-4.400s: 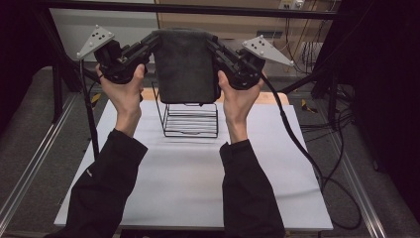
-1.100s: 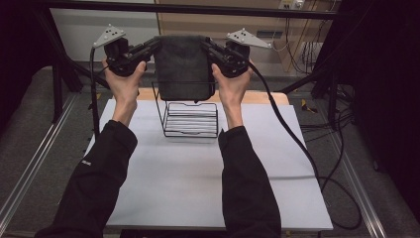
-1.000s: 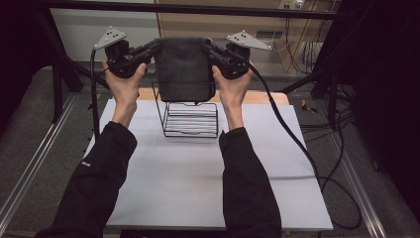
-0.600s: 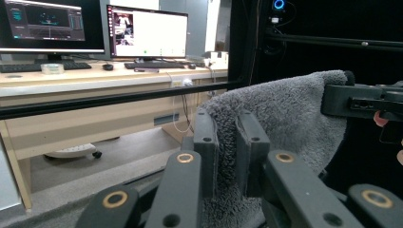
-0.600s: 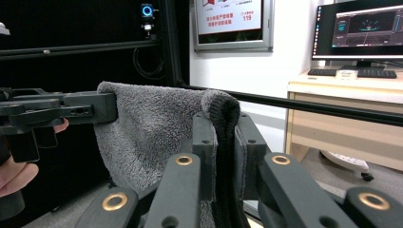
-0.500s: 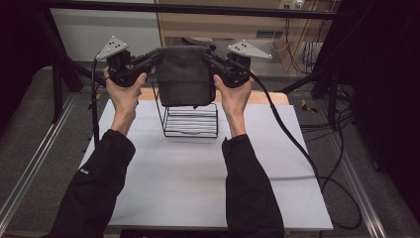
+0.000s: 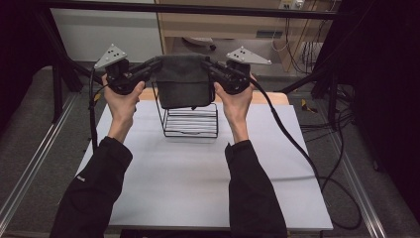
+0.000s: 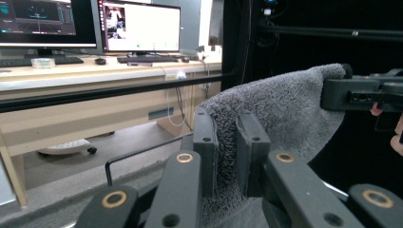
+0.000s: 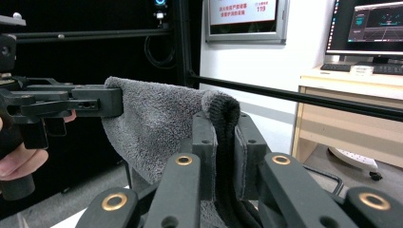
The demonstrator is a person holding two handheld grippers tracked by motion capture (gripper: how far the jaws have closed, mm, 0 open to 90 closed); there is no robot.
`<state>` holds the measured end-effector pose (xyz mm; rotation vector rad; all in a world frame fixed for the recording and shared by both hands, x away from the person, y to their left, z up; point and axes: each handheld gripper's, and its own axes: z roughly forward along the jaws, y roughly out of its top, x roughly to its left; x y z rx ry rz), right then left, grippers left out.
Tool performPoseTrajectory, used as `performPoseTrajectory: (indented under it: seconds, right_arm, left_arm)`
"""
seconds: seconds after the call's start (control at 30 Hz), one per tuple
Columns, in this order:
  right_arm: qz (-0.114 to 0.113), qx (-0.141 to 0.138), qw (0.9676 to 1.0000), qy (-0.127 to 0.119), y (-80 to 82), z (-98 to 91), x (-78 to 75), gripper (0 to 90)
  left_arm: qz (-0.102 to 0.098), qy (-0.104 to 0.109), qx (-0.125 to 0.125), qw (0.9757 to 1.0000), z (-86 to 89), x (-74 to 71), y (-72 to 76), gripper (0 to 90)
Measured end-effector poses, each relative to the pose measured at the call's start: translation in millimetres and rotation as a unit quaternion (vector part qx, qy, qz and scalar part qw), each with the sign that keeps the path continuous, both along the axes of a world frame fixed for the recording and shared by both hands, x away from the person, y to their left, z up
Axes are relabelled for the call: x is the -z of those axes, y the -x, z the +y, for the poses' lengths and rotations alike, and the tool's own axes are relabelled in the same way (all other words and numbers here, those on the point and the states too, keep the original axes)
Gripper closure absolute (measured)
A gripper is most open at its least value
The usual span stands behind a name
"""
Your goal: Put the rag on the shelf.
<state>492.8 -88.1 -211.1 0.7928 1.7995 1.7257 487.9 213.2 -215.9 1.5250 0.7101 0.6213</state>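
towel [image 7: 184, 87]: dark grey terry, held spread in the air just above the black wire rack [image 7: 190, 119], lower edge hanging into the rack's top; not resting on it as far as can be told.
handling (est.): light, soft, limp; sags between grip pts, no stiffness of its own. Nap gives good friction, unlikely to slip. Not fragile. Loops could snag on rack wires.
where to grip: top corners/hem, one per side, so cloth hangs flat as a sheet; thick rolled hem gives more to bite on than a single layer.
left gripper [image 8: 227, 156]: clenched on towel's top corner, pads [image 8: 205, 142] pressing a bunched fold; nothing else touched. Seen at left in high view [image 7: 148, 67].
right gripper [image 9: 223, 152]: likewise clamped on the opposite top corner, thick hem edge squeezed between pads [image 9: 204, 142]; at right in high view [image 7: 210, 67].
jaws: both nearly closed, gap = cloth thickness only.
table [image 7: 198, 173]: white sheet, rack standing toward its far edge.
risk (est.): uneven lowering → one side drapes outside rack.
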Motion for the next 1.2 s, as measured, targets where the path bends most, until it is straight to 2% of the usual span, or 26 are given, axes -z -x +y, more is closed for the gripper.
performPoseTrajectory:
  seconds: [0.23,0.33,0.47,0.7,0.8,0.9,1.0,1.1,1.2]
  right_arm:
    - [0.007,-0.007,0.9998,0.016,5.7,-0.6,2.6,82.1]
    - [0.016,-0.012,0.9997,0.013,6.9,-3.0,6.4,82.0]
    - [0.020,-0.022,0.9995,0.010,8.9,-5.8,11.0,82.0]
    - [0.023,-0.034,0.9989,0.021,15.6,-7.4,16.3,81.6]
    - [0.023,-0.037,0.9988,0.025,16.9,-7.0,18.2,81.6]
    - [0.023,-0.040,0.9984,0.031,18.0,-7.1,18.9,81.6]
    - [0.024,-0.042,0.9981,0.037,19.7,-6.9,19.6,81.4]
    - [0.022,-0.043,0.9980,0.041,20.8,-6.8,20.9,81.3]
    - [0.024,-0.043,0.9980,0.039,20.8,-7.9,22.5,81.2]
  left_arm:
    - [0.005,-0.003,0.007,1.0000,1.3,7.4,5.4,79.6]
    - [0.018,-0.001,0.011,0.9998,1.0,9.8,7.8,78.8]
    - [0.022,-0.006,0.012,0.9997,0.0,11.7,12.0,78.0]
    - [0.042,-0.012,0.023,0.9988,3.8,17.6,20.3,76.5]
    - [0.048,-0.022,0.022,0.9984,4.2,17.7,22.8,75.9]
    - [0.058,-0.031,0.024,0.9975,5.9,15.3,25.2,74.4]
    - [0.083,-0.043,0.028,0.9952,9.4,8.4,27.0,69.8]
    - [0.085,-0.055,0.020,0.9946,13.1,-2.5,30.8,66.7]
    - [0.073,-0.046,0.012,0.9962,19.0,-14.3,34.3,66.5]
